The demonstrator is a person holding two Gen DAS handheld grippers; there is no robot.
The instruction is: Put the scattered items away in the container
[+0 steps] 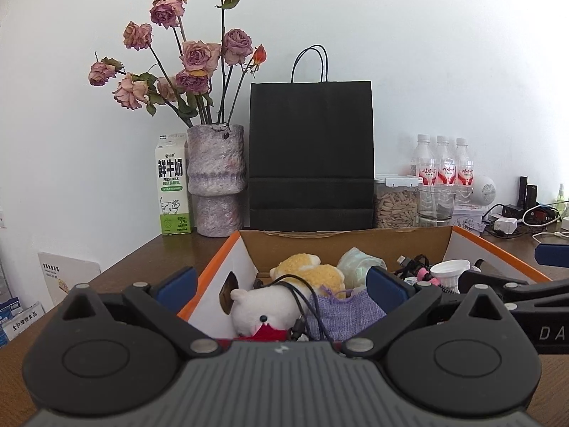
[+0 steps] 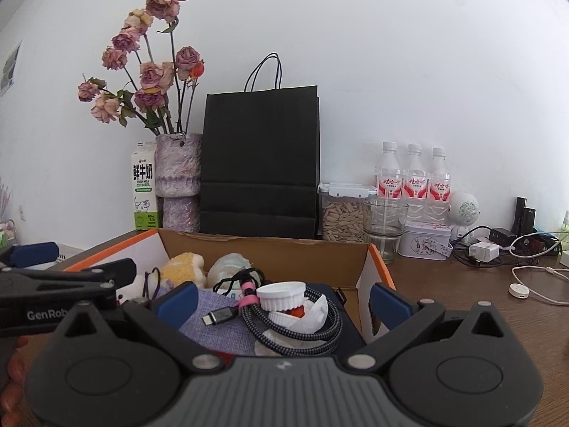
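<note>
A cardboard box (image 1: 341, 236) with an orange rim stands on the wooden table and holds several items. In the left wrist view I see a white and yellow plush toy (image 1: 263, 306) and a purple woven pouch (image 1: 341, 309) in it. My left gripper (image 1: 281, 286) is open wide, straddling the box's left wall with nothing pressed. In the right wrist view the box (image 2: 270, 249) holds a coiled braided cable (image 2: 306, 334), a white ribbed cap (image 2: 281, 295) on tissue, and the pouch (image 2: 213, 323). My right gripper (image 2: 283, 303) is open, straddling the box's right wall.
Behind the box stand a black paper bag (image 1: 311, 156), a vase of dried roses (image 1: 217, 178) and a milk carton (image 1: 172, 192). To the right are water bottles (image 2: 414, 178), a seed jar (image 2: 343, 213), a glass (image 2: 384, 227), a tin (image 2: 425, 242), chargers (image 2: 483, 249) and a white cable (image 2: 533, 284).
</note>
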